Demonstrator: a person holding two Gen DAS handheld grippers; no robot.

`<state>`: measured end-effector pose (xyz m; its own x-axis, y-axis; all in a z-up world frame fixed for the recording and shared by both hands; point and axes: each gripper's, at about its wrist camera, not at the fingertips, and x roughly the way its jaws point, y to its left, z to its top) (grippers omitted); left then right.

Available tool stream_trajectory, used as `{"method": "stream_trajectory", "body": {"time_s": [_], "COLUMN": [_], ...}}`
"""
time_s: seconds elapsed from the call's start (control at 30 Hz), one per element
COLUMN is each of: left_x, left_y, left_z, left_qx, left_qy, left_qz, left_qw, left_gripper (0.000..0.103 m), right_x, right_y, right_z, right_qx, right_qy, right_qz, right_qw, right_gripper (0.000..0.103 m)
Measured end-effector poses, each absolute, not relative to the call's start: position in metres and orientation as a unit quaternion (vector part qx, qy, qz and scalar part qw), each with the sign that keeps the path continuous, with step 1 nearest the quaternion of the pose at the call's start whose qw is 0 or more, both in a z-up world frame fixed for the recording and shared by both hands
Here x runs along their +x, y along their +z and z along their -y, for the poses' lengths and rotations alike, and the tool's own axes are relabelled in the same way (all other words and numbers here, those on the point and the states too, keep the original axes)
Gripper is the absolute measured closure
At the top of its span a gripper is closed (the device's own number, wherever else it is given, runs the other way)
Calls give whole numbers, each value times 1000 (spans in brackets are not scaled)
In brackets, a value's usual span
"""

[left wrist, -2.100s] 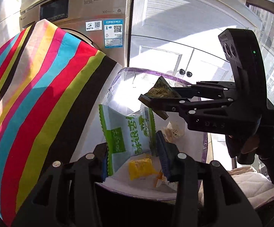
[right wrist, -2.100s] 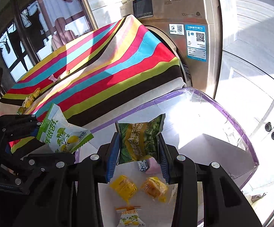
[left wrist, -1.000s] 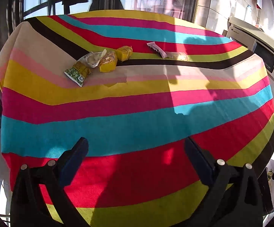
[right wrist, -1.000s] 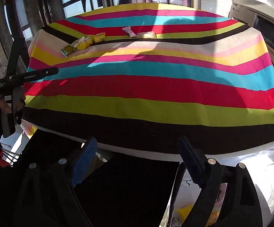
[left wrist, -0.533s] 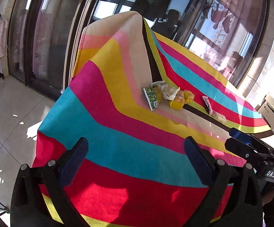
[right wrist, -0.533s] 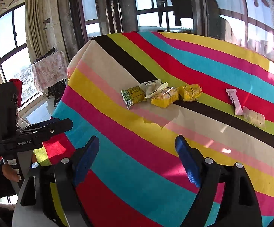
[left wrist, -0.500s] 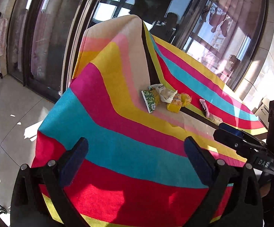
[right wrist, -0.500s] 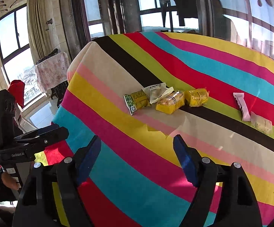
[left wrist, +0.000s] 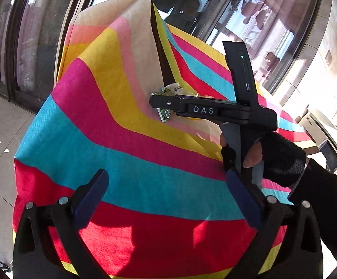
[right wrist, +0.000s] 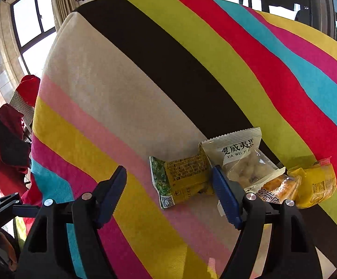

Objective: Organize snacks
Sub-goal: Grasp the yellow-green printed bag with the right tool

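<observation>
The table (right wrist: 145, 88) is covered by a striped cloth (left wrist: 112, 144) in bands of red, cyan, magenta, yellow, pink, cream, black and lime.

A small cluster of snacks lies on the cloth, and the green-and-yellow packet (right wrist: 180, 179) serves as the landmark. It rests flat across the pink and cream bands. Touching its right end is a clear packet with a white label (right wrist: 242, 160), tilted and overlapping it. Just right of that lies an orange cake bar (right wrist: 277, 188), and beyond it, farthest from the green-and-yellow packet, a yellow wrapped snack (right wrist: 315, 183).

The right hand-held gripper (right wrist: 168, 197) is spread wide and holds nothing; it hovers low over the cloth, its right finger (right wrist: 224, 197) at the right end of the green-and-yellow packet, its left finger well to the packet's left.

The left hand-held gripper (left wrist: 166, 200) is also spread wide and empty, well short of the green-and-yellow packet, above the red and cyan bands.
</observation>
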<state>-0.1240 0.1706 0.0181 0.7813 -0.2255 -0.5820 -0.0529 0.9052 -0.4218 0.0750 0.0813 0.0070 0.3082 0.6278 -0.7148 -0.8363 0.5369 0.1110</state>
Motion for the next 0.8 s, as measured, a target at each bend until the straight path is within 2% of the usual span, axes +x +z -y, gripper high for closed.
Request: {"method": "stream_trajectory", "body": {"time_s": [0.17,0.27,0.3,0.33,0.57,0.8], "left_x": [-122,-117,-116,-115,-116,-78], "left_y": [17,15,14,15,14,29], "left_z": [-166,-167,-167,-167,-167,-135], "left_qx": [-212,-218,-219,-221,-223,-125], "left_qy": [-45,-42,-42,-43,-42,-63], "left_qz": [-338,-345,-348,-351,-367,-419], "left_qw": [916,912,910,909,902,897], "left_gripper": [2,2,2,2,2,2], "right_x": [84,74,68,62,-20,-84], "right_y": [6,2,1,2,50,30], "right_z": [-91,-96,-94,-91,2,153], "right_qx": [-169,-199,-210,-216,-141,-126], "right_qy": [472,473,470,464,429,243], "right_qz": [-364,-362,-361,-360,-307,-356], "right_qw": [785,778,778,780,838,893], "right_gripper": [30,42,62,63,64,64]}}
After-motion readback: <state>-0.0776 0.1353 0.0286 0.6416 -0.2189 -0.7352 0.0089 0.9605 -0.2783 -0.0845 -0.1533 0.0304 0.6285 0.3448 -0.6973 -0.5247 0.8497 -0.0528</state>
